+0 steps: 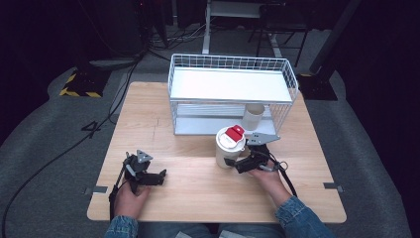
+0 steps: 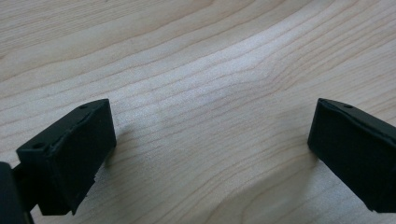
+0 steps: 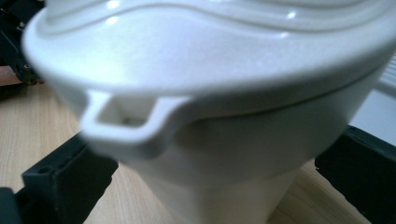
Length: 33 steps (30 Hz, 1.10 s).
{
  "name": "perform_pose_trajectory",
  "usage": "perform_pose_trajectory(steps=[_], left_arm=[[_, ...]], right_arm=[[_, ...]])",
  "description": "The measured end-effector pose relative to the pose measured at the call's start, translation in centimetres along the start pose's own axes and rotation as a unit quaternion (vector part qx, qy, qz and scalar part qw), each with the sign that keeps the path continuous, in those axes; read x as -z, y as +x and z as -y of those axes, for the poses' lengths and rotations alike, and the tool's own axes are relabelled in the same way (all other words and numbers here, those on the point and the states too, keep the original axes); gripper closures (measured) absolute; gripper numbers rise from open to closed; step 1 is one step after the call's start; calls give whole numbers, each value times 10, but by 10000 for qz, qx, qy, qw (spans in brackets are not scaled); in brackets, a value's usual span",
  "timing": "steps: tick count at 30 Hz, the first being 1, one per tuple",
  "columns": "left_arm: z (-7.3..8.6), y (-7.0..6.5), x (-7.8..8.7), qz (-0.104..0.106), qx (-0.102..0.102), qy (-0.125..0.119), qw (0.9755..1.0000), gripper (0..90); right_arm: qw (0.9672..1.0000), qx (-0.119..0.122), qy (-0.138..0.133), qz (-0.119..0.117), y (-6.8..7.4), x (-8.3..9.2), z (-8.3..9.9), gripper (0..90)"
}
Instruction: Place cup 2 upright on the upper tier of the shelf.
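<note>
Right gripper (image 3: 210,186): jaws spread wide, one low at each bottom corner of the right gripper view, white lidded cup (image 3: 224,140) dead centre between them. No pad visibly pressing the wall; gaps show on both sides, so it brackets the cup rather than clamps it. The lid's (image 3: 187,42) rim and small tab overhang the jaws at the top of that frame, so the jaws sit below the lid, at body height.

High view: right gripper (image 1: 237,162) sits lower centre-right, cup (image 1: 229,147) immediately up-left of it, upright on the wooden table (image 1: 188,198), long axis vertical, red flap (image 1: 235,133) on top. Approach is level, from the cup's right side.

Beyond the cup, upper centre: white wire rack (image 1: 233,94), with a second, lidless cup (image 1: 253,116) standing on its lower shelf, close behind the lidded one.

Left gripper (image 1: 161,174): lower left of the high view, well apart from the cup. Jaws also spread, with bare table (image 2: 210,93) between them in the left gripper view.

Judgement: the right hand is clearly nearer, so the next move is its own: close or withdraw.
</note>
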State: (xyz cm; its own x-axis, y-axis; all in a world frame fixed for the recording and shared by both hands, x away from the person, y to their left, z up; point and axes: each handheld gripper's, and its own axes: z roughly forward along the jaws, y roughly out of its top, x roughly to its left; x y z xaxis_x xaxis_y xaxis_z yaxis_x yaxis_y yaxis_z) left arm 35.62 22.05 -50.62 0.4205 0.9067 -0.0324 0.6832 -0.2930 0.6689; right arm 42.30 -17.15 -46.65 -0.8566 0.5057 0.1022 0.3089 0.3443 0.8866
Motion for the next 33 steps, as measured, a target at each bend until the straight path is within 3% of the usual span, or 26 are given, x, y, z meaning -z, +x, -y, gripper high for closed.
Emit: perform_pose_trajectory(steps=[11, 15, 19, 22, 33], left_arm=[[0, 0, 0, -1, 1, -1, 10000, 14], [0, 0, 0, -2, 1, -2, 10000, 14], [0, 0, 0, -1, 1, -2, 10000, 14], [0, 0, 0, -1, 1, -2, 10000, 14], [0, 0, 0, -2, 1, -1, 10000, 15]], right_arm=[[9999, 93, -3, 83, -1, -13, 2, 0], [10000, 15, 57, 7, -3, -17, 4, 13], [10000, 68, 13, 16, -2, -18, 3, 28], [9997, 236, -38, -19, 1, -18, 2, 101], [9995, 322, -38, 18, 1, -19, 1, 112]])
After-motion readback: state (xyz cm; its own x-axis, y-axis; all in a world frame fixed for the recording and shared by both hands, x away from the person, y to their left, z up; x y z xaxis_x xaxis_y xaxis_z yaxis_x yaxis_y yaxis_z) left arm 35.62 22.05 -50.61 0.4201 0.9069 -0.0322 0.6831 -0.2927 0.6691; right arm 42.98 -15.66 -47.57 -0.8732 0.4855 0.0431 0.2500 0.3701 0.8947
